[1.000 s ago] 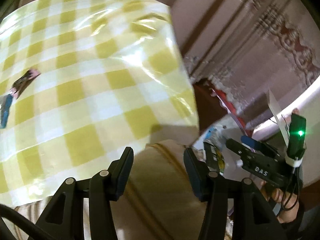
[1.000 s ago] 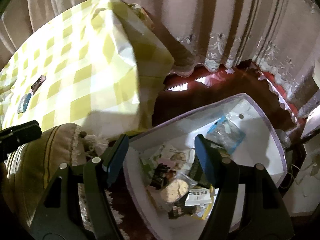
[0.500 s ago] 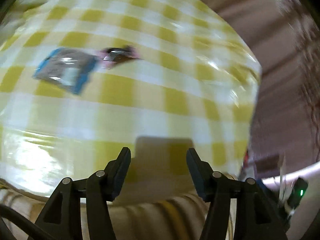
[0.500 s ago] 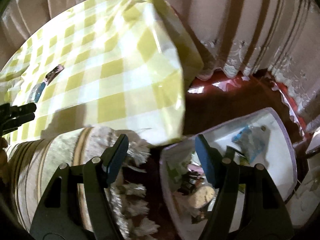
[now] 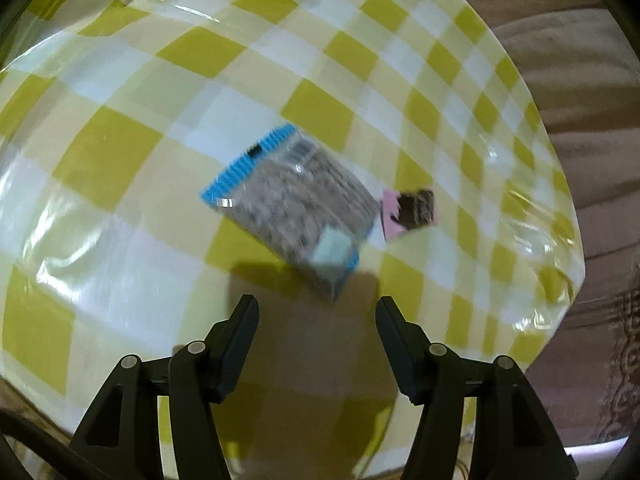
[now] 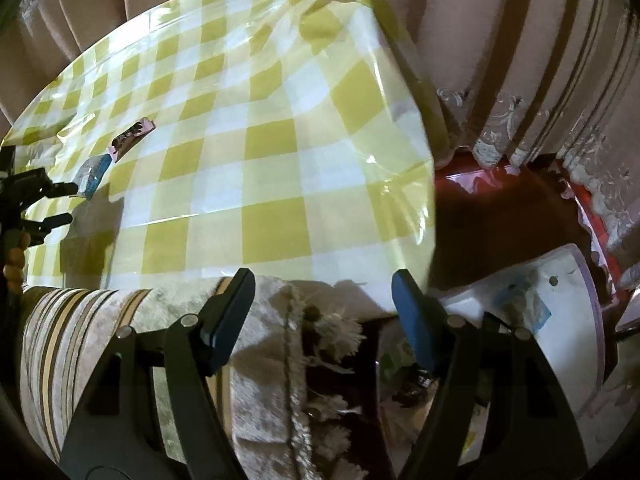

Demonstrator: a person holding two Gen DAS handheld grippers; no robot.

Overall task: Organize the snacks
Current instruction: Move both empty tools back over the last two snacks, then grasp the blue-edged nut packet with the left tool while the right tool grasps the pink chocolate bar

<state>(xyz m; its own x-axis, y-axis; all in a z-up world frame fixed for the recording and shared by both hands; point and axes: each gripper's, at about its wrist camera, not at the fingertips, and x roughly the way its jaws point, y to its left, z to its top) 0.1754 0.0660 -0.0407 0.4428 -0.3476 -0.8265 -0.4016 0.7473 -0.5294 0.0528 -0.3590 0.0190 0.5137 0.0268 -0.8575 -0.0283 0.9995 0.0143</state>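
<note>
You are holding your left gripper (image 5: 316, 316) over the yellow-and-white checked tablecloth (image 5: 120, 152), its empty jaws parted, having just been opening, near the blue-edged clear snack packet (image 5: 292, 208) lying beside a small pink-and-brown wrapper (image 5: 410, 212). Your right gripper (image 6: 324, 300), jaws wide and empty, is hovering between table edge and white storage box (image 6: 572, 320) of snacks.

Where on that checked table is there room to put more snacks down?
Most of the tablecloth is bare: the whole stretch from the pink packet and blue packet across to the corner by the curtains. Those two packets lie close together. The white bin on the floor is crowded.
</note>
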